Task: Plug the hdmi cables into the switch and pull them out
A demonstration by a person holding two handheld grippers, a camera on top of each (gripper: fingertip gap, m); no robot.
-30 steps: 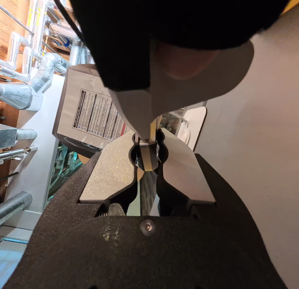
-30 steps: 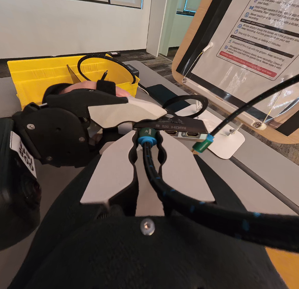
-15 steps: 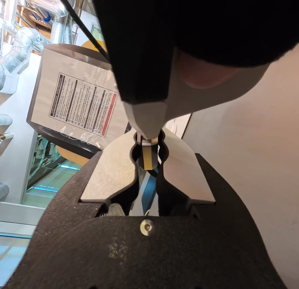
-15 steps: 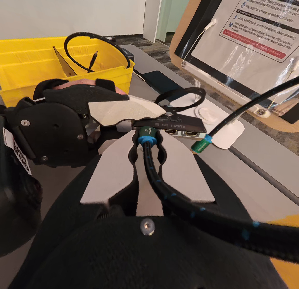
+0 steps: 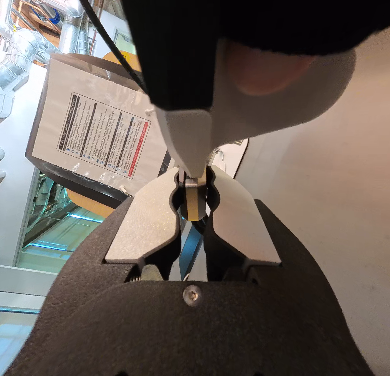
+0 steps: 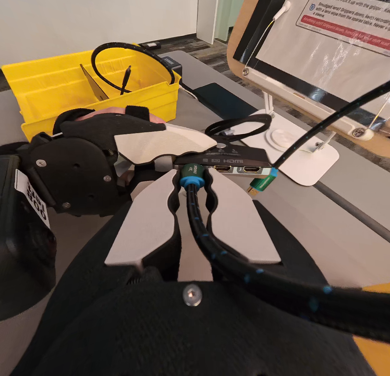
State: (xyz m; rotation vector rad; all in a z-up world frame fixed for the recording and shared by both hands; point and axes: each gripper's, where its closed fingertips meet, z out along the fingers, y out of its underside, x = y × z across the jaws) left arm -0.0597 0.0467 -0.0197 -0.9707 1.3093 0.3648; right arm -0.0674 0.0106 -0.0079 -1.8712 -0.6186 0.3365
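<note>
In the right wrist view, my right gripper (image 6: 192,173) is shut on a green HDMI plug with a blue collar (image 6: 192,173). The plug's tip is hidden at the leftmost port of the black HDMI switch (image 6: 230,156). Two empty ports show to its right. My left gripper (image 6: 147,155) comes in from the left and clamps the switch's left end. A second green plug (image 6: 262,183) hangs loose by the switch's right corner. In the left wrist view, my left gripper (image 5: 193,176) is shut on the switch's edge (image 5: 193,199), with a white finger of the right gripper (image 5: 190,146) just beyond.
A yellow bin (image 6: 105,104) holding a black cable stands at the back left. An instruction board (image 6: 316,49) on a white stand base (image 6: 306,165) stands at the right. A looped black cable (image 6: 238,125) lies behind the switch on the grey table (image 6: 316,218). The tips of both grippers are at nearly the same place.
Both grippers keep their grips. The views have shifted a little: the board has slid up and right in the right wrist view. The plug stays at the leftmost port.
</note>
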